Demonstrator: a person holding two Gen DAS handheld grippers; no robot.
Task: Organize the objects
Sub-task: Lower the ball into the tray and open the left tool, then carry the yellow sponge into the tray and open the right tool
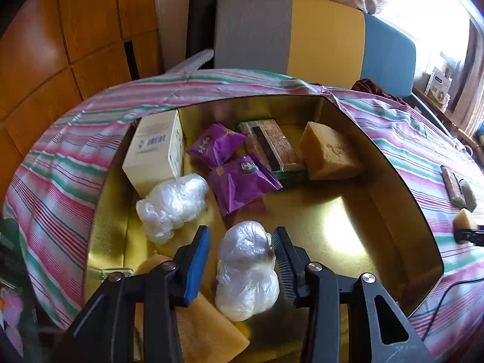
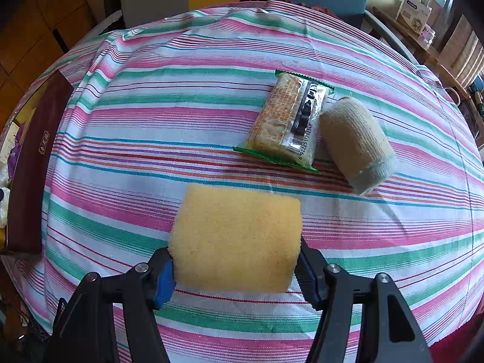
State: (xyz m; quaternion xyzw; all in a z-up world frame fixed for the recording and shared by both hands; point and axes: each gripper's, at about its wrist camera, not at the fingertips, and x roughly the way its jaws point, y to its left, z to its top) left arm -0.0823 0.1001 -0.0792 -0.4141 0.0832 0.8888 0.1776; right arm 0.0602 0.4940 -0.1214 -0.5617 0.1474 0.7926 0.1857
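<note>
Your left gripper (image 1: 240,246) sits over the gold-lined open box (image 1: 348,220), jaws spread. The near crumpled clear plastic bag bundle (image 1: 246,272) lies between them on the box floor: there's a gap on the blue-pad side, while the ribbed right finger (image 1: 282,260) looks right up against the plastic. Can't tell if it actually touches; no squeeze visible.

Also in the box:
- second crumpled clear plastic bundle (image 1: 172,207), left of centre, touching the cream cardboard carton with a barcode (image 1: 155,154)
- two purple foil snack packets (image 1: 233,169), middle, overlapping
- green-edged cracker pack (image 1: 272,148) behind them, just beside a yellow sponge block (image 1: 329,154) at the far right wall
- flat yellow sponge sheet (image 1: 208,332) at the near edge, under your left finger

Your right gripper (image 2: 236,264) is pinching a yellow foam sponge block (image 2: 237,236) by its two sides; the foam bulges past the pads. It's over the pink, green and white striped tablecloth (image 2: 181,90), to the right of the box. Whether it rests on the cloth or is lifted, can't tell.

On the cloth beyond it: a green-edged clear cracker packet (image 2: 287,121) touching a beige rolled elastic bandage (image 2: 357,145). The box's dark maroon outer wall (image 2: 30,163) shows at the left edge of the right wrist view.
</note>
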